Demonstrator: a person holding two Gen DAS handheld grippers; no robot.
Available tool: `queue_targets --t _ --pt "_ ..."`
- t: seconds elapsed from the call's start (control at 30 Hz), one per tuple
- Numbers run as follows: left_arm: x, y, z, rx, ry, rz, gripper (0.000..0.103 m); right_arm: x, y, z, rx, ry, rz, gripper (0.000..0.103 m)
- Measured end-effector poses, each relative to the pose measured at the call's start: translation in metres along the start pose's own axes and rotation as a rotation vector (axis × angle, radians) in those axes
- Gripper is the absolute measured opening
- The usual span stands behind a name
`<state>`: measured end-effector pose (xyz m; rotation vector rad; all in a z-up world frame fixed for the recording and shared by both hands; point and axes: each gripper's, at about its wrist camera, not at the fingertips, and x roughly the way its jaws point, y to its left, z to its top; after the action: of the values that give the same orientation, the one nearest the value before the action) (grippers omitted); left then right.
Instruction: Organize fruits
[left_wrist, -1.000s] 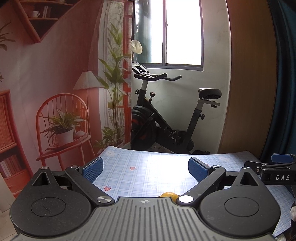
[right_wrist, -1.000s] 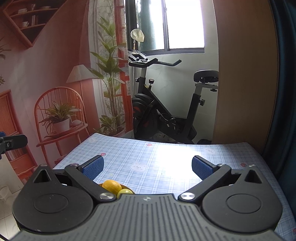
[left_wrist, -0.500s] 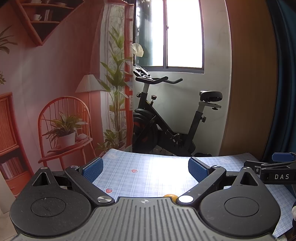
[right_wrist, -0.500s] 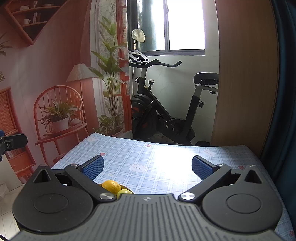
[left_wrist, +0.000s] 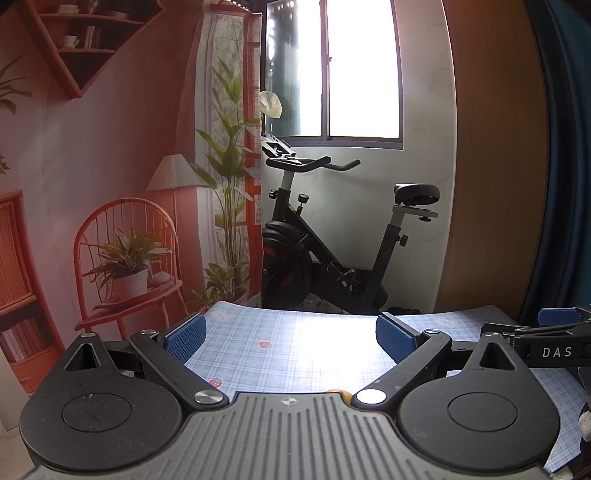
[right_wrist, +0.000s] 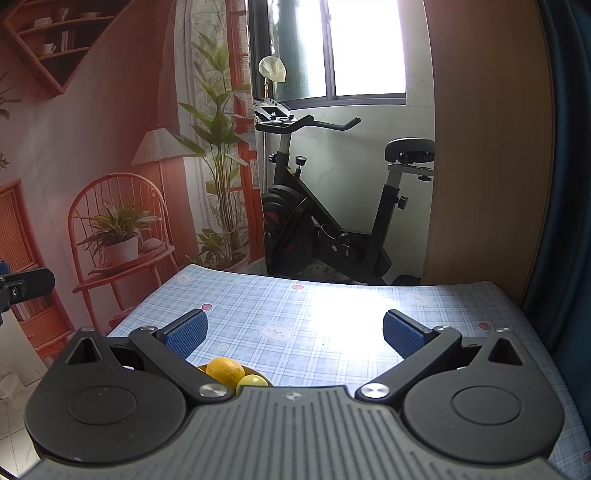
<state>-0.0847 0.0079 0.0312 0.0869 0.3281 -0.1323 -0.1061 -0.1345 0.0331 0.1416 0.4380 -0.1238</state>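
1. Here, the left gripper has its jaws spread wide; nothing sits between the blue pads, and they touch nothing.
2. The right gripper is likewise spread wide and empty, its blue pads hanging above the table without contact.
3. In the left wrist view, the right gripper's dark finger, lettered "DAS", pokes in to the right of the left gripper.
4. The table wears a blue-and-white plaid cloth printed with small bears and strawberries, with bright glare from the window across its middle.
5. On the table's near side, an orange fruit and a yellow-green fruit lie touching each other in a shallow orange dish; the right gripper's body hides most of the dish.
6. In the left wrist view, only a sliver of something orange peeks over the gripper body, on the table's near side; I cannot tell what it is.
7. Beyond the table's far edge stands a black exercise bike under a bright window.
8. Left of the bike hangs a printed backdrop showing a red chair, potted plants, a lamp and corner shelves.
9. Right of the bike stands a wooden panel, with a dark blue curtain beside it.
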Motion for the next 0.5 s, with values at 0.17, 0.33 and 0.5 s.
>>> queue_targets --t 0.17,0.33,0.5 --pt "-0.0009 -0.0002 -0.0005 0.002 -0.001 -0.003 0.100 0.0001 -0.0001 0.0000 -0.001 0.000 0.000 0.103" --pt "-0.0019 0.0004 -0.0005 -0.001 -0.005 -0.007 0.100 -0.0001 -0.0009 0.0004 -0.001 0.001 0.001 0.103" --pt "-0.0032 0.0010 -0.0011 -0.001 -0.010 -0.013 0.100 0.0003 -0.0016 0.0014 0.000 0.001 0.001 0.103"
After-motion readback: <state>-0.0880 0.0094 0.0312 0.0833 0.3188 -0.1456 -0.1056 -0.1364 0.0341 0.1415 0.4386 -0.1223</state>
